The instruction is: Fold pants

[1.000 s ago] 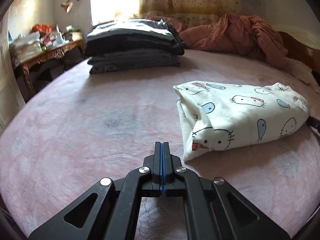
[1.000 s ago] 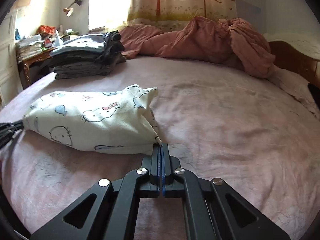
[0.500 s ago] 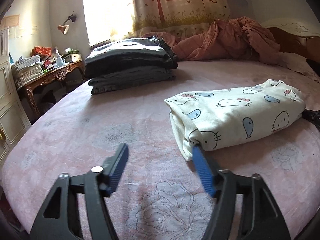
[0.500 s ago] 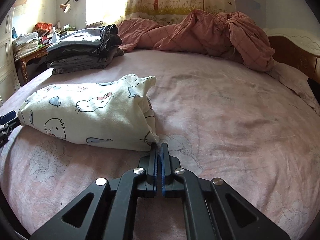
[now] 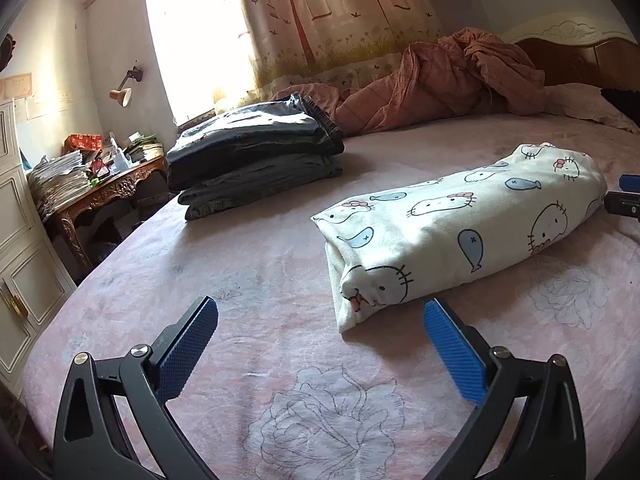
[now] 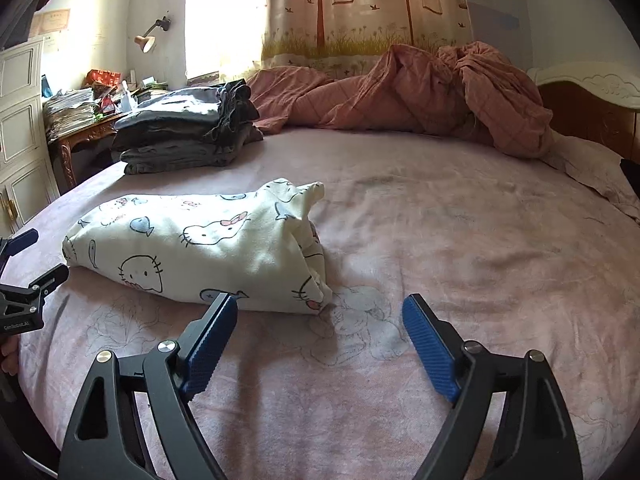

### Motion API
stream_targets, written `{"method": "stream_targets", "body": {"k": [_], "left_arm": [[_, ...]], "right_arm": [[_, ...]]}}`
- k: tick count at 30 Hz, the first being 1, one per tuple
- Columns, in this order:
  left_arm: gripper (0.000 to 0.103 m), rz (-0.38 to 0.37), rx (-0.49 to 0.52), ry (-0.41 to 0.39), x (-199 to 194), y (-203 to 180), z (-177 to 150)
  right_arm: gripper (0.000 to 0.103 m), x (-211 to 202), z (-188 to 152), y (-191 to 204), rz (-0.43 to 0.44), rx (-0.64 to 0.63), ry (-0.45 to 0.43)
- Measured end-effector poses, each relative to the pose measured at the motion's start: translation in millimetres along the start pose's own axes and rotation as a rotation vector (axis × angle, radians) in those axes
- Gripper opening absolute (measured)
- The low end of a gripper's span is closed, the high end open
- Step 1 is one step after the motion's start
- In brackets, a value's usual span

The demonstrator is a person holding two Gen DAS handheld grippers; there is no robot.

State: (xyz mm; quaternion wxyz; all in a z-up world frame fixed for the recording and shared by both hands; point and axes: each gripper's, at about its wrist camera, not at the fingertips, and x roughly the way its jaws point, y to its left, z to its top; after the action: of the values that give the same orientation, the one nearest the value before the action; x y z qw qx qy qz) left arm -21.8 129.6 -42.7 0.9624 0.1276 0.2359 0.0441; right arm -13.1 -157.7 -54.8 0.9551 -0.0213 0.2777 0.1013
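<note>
The cream pants with a cat-and-fish print (image 5: 460, 232) lie folded in a thick bundle on the pink bed; they also show in the right wrist view (image 6: 200, 248). My left gripper (image 5: 320, 316) is open and empty, just in front of the bundle's left end. My right gripper (image 6: 320, 308) is open and empty, just in front of the bundle's right end. The right gripper's tip shows at the edge of the left wrist view (image 5: 624, 196), and the left gripper shows at the edge of the right wrist view (image 6: 28, 280).
A stack of folded dark clothes (image 5: 256, 160) sits at the far left of the bed (image 5: 280, 360). A crumpled pink quilt (image 6: 420, 96) lies along the headboard side. A cluttered wooden desk (image 5: 104, 188) and white cabinets (image 5: 24, 280) stand beyond the bed's left edge.
Both grippers were shut at the pants' ends; the left opened first, then the right. Both have drawn back from the bundle, which stays put on the bed.
</note>
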Motion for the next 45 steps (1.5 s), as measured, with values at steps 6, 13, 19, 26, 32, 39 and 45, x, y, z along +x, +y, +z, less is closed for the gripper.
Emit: {"method": "stream_targets", "body": {"k": [6,13,19,26,32,39,45], "left_arm": [[0.102,0.001,0.001,-0.007,-1,0,-1],[0.102,0.01,0.002,-0.145,-31,-4,-2],[0.102,-0.099,-0.024,-0.149,-56,-14,6],[0.102,-0.271,-0.253,0.066,-45,-7,23],[0.101,-0.317,-0.469,0.275,-13,-3,26],[0.101,-0.379,-0.527,0.38,15,-19,15],[0.102,-0.293,-0.399,0.309,8,-40,7]], "right_arm": [[0.087,1,0,1,-0.002,-0.001,0.015],[0.087,-2,0,4,0.003,-0.016,-0.001],[0.087,-21,3,14,0.034,-0.056,-0.031],[0.087,-19,13,6,0.531,0.3,0.209],[0.087,11,14,7,0.537,0.544,0.38],[0.087,52,19,4,0.469,0.685,0.437],[0.099,76,32,7,0.455,0.655,0.389]]}}
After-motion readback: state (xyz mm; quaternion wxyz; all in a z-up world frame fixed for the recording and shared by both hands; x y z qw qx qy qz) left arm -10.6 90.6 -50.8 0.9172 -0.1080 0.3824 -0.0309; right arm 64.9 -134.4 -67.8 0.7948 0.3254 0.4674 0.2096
